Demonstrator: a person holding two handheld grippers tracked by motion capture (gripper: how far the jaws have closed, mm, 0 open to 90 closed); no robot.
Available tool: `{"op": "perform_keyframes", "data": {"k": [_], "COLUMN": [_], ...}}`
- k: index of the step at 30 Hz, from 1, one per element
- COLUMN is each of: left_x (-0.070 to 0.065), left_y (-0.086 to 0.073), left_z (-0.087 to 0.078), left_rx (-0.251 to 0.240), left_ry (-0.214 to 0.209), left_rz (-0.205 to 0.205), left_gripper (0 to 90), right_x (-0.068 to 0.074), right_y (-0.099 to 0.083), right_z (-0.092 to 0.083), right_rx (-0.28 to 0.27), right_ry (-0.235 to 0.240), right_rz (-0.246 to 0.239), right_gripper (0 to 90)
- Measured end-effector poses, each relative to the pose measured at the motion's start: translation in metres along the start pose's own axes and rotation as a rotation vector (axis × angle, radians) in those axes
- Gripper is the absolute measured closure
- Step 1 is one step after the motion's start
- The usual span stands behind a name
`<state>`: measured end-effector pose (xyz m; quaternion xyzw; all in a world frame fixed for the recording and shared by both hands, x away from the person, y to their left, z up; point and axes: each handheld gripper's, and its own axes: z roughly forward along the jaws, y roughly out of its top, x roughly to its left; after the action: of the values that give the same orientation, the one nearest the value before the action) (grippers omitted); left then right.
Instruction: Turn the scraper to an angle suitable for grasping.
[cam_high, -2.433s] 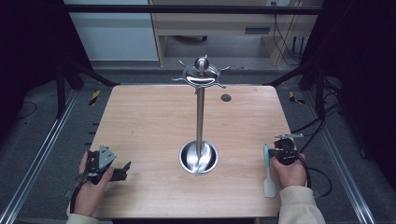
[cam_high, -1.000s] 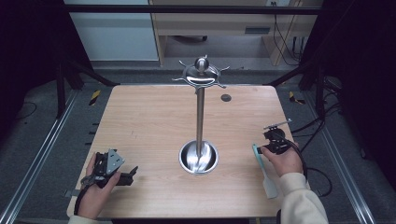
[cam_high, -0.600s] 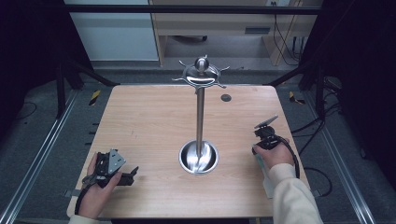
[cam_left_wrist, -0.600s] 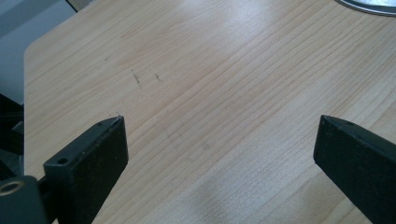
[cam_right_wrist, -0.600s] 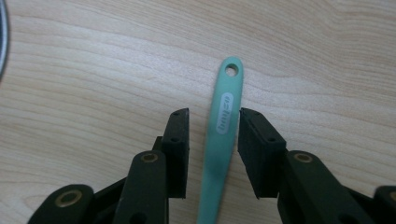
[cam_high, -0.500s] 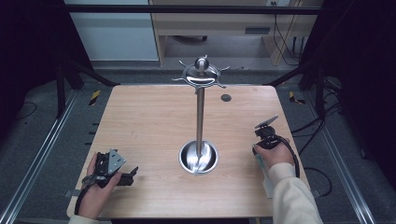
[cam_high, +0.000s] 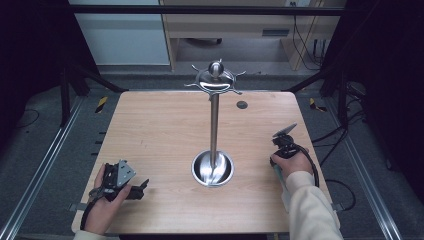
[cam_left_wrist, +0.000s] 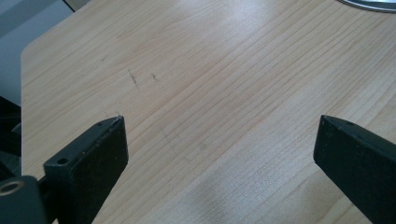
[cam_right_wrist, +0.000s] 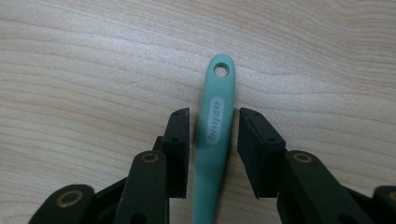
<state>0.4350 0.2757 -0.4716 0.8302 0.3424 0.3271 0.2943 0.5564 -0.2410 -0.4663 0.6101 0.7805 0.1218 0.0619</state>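
Note:
A teal utensil handle (cam_right_wrist: 215, 126) with a hanging hole at its end lies flat on the wooden table (cam_high: 165, 130). In the right gripper view my right gripper (cam_right_wrist: 214, 122) straddles it, with a thin gap between the handle and each pad, so the jaws are open around it. From above, that gripper (cam_high: 281, 149) points down near the table's right edge, and a sliver of the utensil (cam_high: 276, 173) shows beside the hand. My left gripper (cam_high: 140, 188) rests at the near left. Its jaws (cam_left_wrist: 219, 140) stand wide open over bare wood.
A tall metal stand rises from a round base (cam_high: 212, 169) in the table's middle, with a hooked disc (cam_high: 215, 80) on top. A small dark round spot (cam_high: 242, 105) lies on the far side of the table. Metal rails and cables run along both sides of the table.
My right hand has shifted a little left and lower, bringing its jaws down around the teal handle. The left hand and the stand have stayed put.

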Motion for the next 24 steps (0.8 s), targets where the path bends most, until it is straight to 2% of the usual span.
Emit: {"op": "perform_keyframes", "data": {"k": [6, 15, 24], "left_x": [-0.0006, -0.0016, -0.0026], "left_y": [0.0005, 0.0007, 0.0007], "left_z": [0.0002, 0.0005, 0.0013], "left_rx": [0.006, 0.006, 0.011], "left_ry": [-0.004, -0.005, -0.009], "left_rz": [0.010, 0.016, 0.022], "left_gripper": [2.8, 2.8, 2.8], "right_x": [0.0011, 0.0052, 0.0055], "right_y": [0.0012, 0.0015, -0.0037], "right_z": [0.0009, 0.0013, 0.0002], "right_rx": [0.012, 0.013, -0.030], "right_ry": [-0.009, -0.053, -0.047], "right_rz": [0.008, 0.015, 0.030], "right_gripper": [68.2, 72.4, 73.9]}}
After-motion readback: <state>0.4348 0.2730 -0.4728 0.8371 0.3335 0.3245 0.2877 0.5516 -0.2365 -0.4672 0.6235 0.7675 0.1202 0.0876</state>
